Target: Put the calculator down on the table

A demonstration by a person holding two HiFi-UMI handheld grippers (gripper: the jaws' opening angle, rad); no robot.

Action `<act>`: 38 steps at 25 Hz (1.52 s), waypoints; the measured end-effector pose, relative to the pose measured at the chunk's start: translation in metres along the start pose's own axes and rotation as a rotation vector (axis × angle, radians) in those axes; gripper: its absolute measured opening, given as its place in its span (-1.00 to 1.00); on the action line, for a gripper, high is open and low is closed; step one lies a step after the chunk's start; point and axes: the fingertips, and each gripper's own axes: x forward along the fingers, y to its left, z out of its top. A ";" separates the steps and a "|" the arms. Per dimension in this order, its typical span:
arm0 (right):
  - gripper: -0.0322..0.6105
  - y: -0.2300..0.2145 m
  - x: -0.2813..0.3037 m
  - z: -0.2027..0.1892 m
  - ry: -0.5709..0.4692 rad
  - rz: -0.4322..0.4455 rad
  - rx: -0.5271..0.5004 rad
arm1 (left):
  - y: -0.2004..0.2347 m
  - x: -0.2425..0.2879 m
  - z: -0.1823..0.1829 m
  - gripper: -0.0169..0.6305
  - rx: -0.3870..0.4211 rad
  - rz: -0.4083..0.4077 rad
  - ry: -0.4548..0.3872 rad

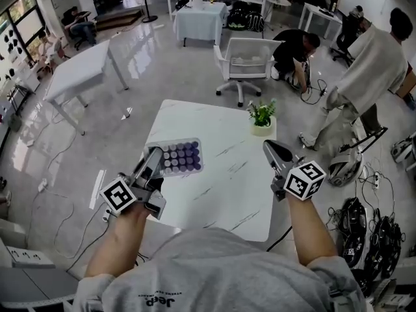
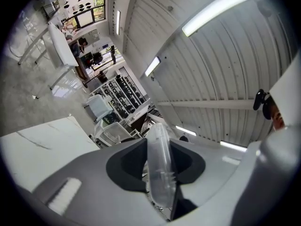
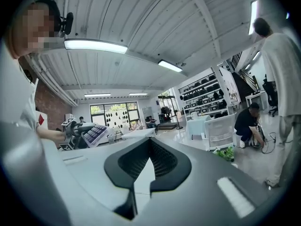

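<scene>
Head view is showing a white marble table (image 1: 221, 174) with the calculator (image 1: 181, 156) hanging over its left side.
The left gripper (image 1: 153, 158) is clamping the calculator by its near edge, keys facing up; in the left gripper view the jaws are pinching its pale casing (image 2: 160, 168) seen edge-on. The right gripper (image 1: 268, 145) is hovering over the table's right edge with its jaws pressed together on nothing. A small potted plant (image 1: 262, 117) is sitting at the far right corner.
</scene>
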 end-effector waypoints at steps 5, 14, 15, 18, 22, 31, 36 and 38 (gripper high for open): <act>-0.89 -0.009 0.027 -0.002 0.012 0.001 0.015 | 0.021 0.013 0.009 -0.45 -0.005 0.024 0.018; -0.89 0.003 0.085 -0.005 0.043 -0.078 0.004 | 0.088 0.040 0.049 -0.45 -0.078 -0.039 0.088; -0.89 0.003 0.093 -0.005 0.041 -0.097 0.013 | 0.098 0.044 0.054 -0.45 -0.083 -0.046 0.102; -0.89 0.003 0.120 -0.009 0.035 -0.152 0.037 | 0.134 0.057 0.074 -0.45 -0.063 -0.066 0.154; -0.89 -0.003 0.144 -0.019 0.048 -0.202 0.036 | 0.165 0.081 0.080 -0.45 -0.080 -0.080 0.208; -0.89 -0.060 0.166 -0.044 0.081 -0.211 0.011 | 0.217 0.143 0.033 -0.45 -0.089 0.003 0.246; -0.89 -0.091 0.177 -0.060 0.108 -0.211 -0.007 | 0.246 0.177 0.011 -0.45 -0.055 0.044 0.273; -0.89 -0.102 0.182 -0.070 0.117 -0.216 -0.003 | 0.260 0.191 0.002 -0.45 -0.053 0.051 0.283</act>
